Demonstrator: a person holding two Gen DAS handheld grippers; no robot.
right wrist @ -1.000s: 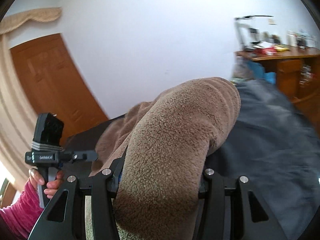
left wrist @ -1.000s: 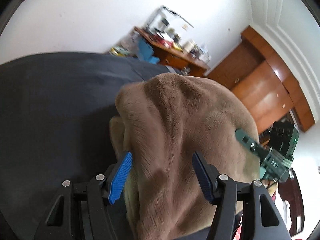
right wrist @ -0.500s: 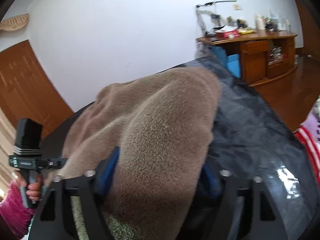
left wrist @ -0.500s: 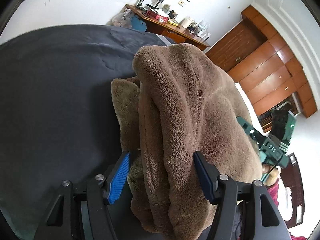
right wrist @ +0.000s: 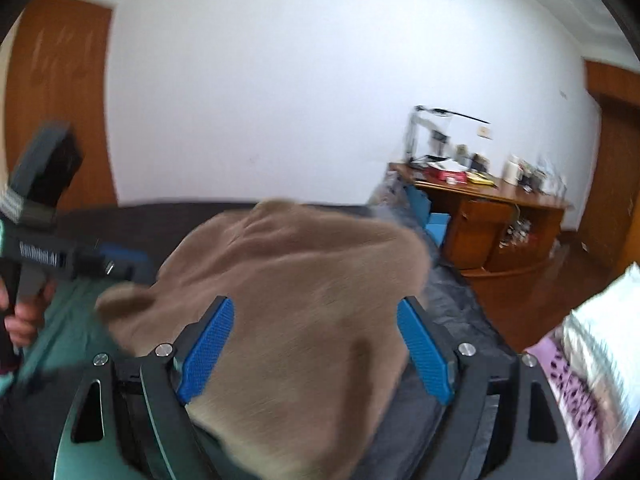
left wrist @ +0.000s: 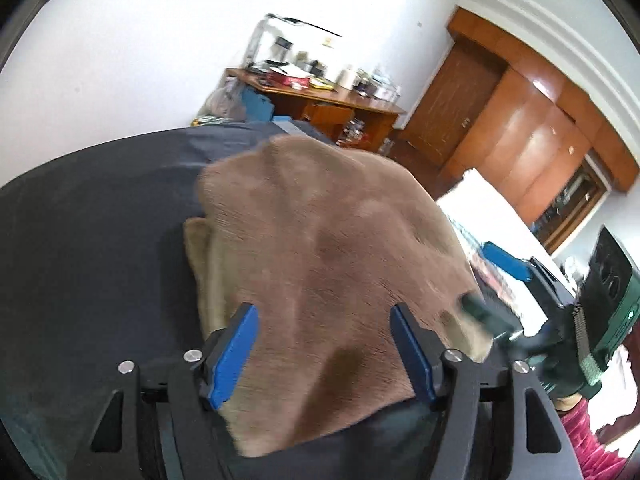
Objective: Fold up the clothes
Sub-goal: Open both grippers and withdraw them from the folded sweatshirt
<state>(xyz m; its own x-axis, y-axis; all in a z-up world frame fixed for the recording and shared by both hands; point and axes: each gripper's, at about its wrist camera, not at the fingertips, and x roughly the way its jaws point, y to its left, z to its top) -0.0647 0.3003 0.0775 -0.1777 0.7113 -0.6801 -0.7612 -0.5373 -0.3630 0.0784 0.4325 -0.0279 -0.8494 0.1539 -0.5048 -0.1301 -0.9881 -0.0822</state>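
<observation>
Brown fleece garment (left wrist: 328,264) heaped on dark bedcover (left wrist: 88,240). Left gripper (left wrist: 324,354) spread wide, garment lying between blue pads, untouched. Right gripper (right wrist: 316,350) likewise parted, clamping nothing.

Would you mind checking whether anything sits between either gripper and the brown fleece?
Nothing visible does. The brown fleece lies directly between the open blue fingers of the left gripper, and likewise in the right gripper.

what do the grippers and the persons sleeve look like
Both the left gripper and the right gripper have black frames with silver bolts and textured blue finger pads. The handles are dark green with white lettering. The sleeve is magenta and fuzzy.
</observation>
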